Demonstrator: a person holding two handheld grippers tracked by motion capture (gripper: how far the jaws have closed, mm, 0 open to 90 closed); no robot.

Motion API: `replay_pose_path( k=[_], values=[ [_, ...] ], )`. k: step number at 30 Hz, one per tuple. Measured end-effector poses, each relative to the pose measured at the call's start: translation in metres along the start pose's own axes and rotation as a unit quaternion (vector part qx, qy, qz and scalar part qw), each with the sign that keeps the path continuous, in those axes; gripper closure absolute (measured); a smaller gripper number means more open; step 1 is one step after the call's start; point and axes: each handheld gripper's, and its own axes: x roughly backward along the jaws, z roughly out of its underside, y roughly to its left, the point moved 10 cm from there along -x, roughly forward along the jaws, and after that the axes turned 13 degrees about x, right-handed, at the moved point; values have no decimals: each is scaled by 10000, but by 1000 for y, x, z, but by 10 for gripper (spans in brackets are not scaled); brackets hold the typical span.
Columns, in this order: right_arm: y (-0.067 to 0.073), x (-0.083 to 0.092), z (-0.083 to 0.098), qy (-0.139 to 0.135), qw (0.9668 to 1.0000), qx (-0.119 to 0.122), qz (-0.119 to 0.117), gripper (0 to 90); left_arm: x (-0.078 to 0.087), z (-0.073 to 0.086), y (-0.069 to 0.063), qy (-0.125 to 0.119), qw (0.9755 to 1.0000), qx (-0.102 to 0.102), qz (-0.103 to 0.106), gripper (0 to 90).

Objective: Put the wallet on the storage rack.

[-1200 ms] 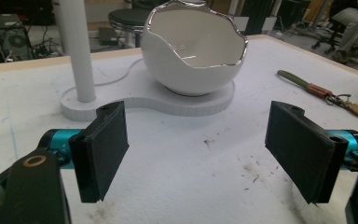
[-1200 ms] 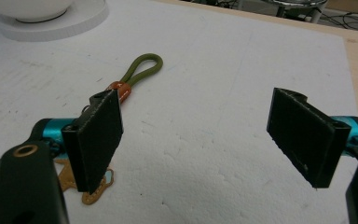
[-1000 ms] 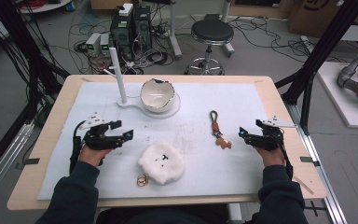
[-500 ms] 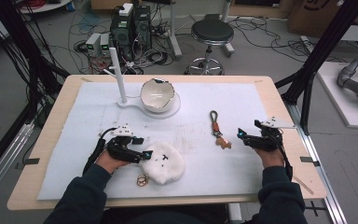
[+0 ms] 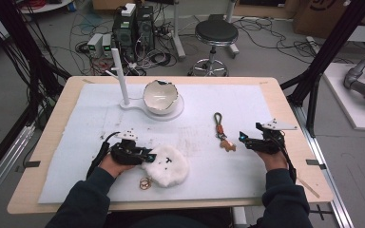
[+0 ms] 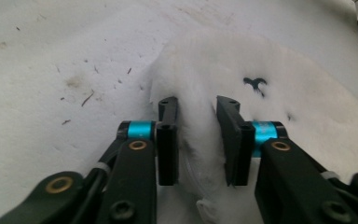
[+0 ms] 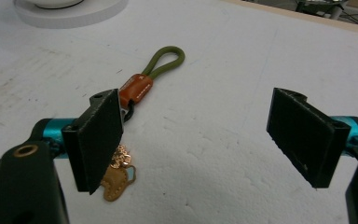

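**A:** What are the left tongs [image 6: 196, 140] doing?

**B:** Their jaws have just been closing, and they now pinch a fold of the white fluffy plush [image 6: 270, 107] between the pads. In the high view the left tongs [image 5: 145, 154] sit at the plush's [image 5: 168, 164] left edge, near the front edge of the table [image 5: 266, 83], left of the middle. The plush lies flat on the white mat [image 5: 218, 161], with a gold ring [image 5: 145, 183] on its front side.

**B:** So the grip looks made, but the plush is not yet lifted.

**A:** And the right tongs?

**B:** The right tongs [image 7: 196, 140] stand wide and hold nothing. They hover near the table's right edge, beside a keychain [image 7: 140, 88] with a green cord loop, a brown tab and small tan charms. In the high view that keychain [image 5: 222, 133] lies between the plush and the right tongs [image 5: 244, 140].

**A:** What remains?

**B:** By my judgement, nearly everything: lifting and carrying the plush. Towards the back edge, a cracked white bowl [image 5: 160, 97] sits on a round stand [image 5: 176, 110] with an upright post [image 5: 120, 76]; it appears empty.
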Motion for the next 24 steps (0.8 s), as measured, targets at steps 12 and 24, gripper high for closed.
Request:
replay_pose_path(
  k=[12,24],
  values=[
    [88,-16,-45,-344,9876,525,-1438,236,19,-46,-12,-1507,9861,-580,-400,780],
    [177,-47,-63,-202,9597,1209,-2531,395,13,-54,-35,-1672,9805,-1027,-107,779]
  ],
)
